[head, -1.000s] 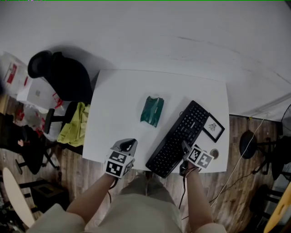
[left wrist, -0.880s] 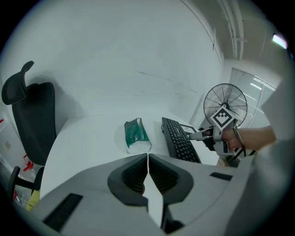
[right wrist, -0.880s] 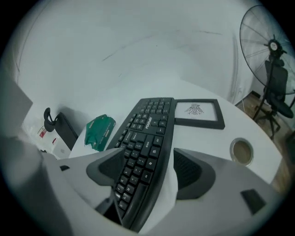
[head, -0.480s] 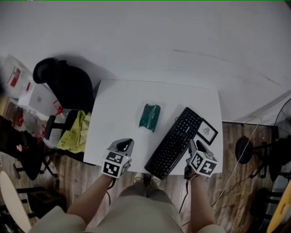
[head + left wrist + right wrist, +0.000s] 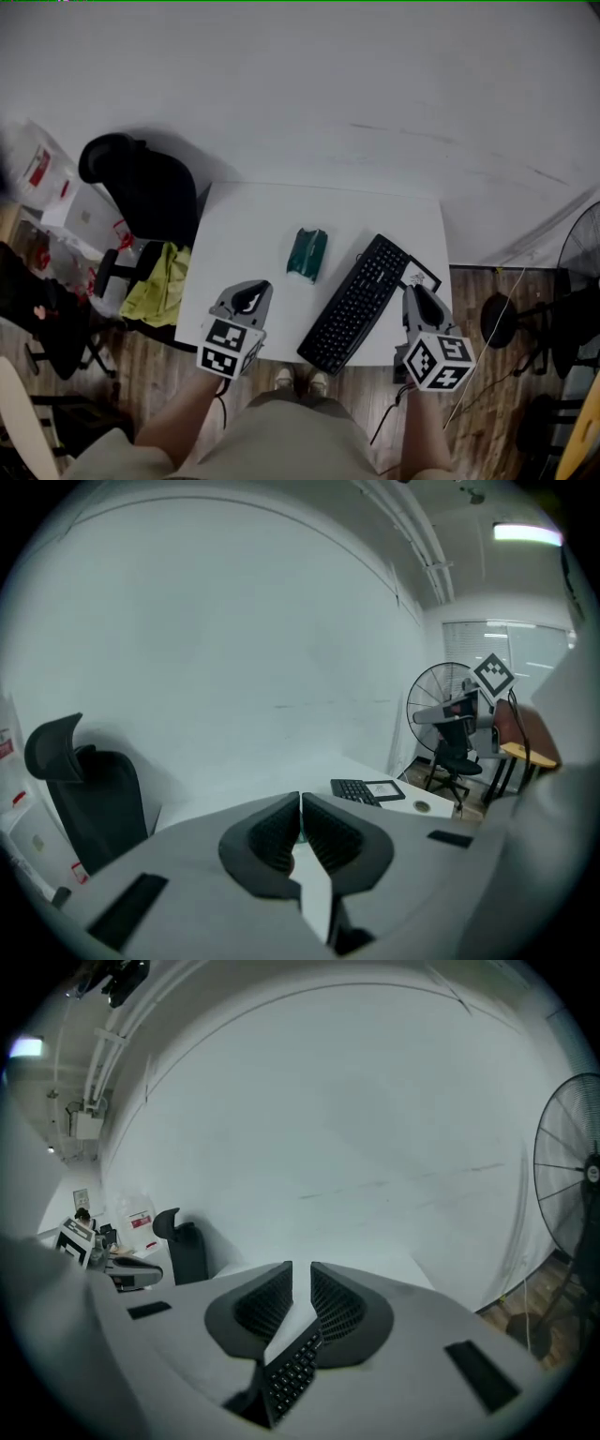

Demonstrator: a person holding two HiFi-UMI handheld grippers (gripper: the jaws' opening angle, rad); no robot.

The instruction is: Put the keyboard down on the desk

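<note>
The black keyboard (image 5: pixel 361 302) lies flat and slantwise on the right half of the white desk (image 5: pixel 253 225). It also shows low in the right gripper view, keyboard (image 5: pixel 291 1377), and far off in the left gripper view, keyboard (image 5: pixel 354 789). My right gripper (image 5: pixel 419 302) hangs above the desk's near right corner, clear of the keyboard. Its jaws have just been closing and stand a narrow slit apart, right gripper (image 5: pixel 301 1269), with nothing between them. My left gripper (image 5: pixel 246 302) hovers over the near left part of the desk, jaws together and empty, left gripper (image 5: pixel 301 799).
A green pouch (image 5: pixel 307 253) lies mid-desk. A black-framed picture (image 5: pixel 422 277) sits beside the keyboard's far end. A black office chair (image 5: pixel 141 192) with a yellow-green cloth (image 5: pixel 159 281) stands left of the desk. A floor fan (image 5: pixel 572 1176) stands at the right.
Both grippers have risen away from the desk toward the camera. The right one left the keyboard's near right end and its jaws narrowed. The keyboard stays lying on the desk.
</note>
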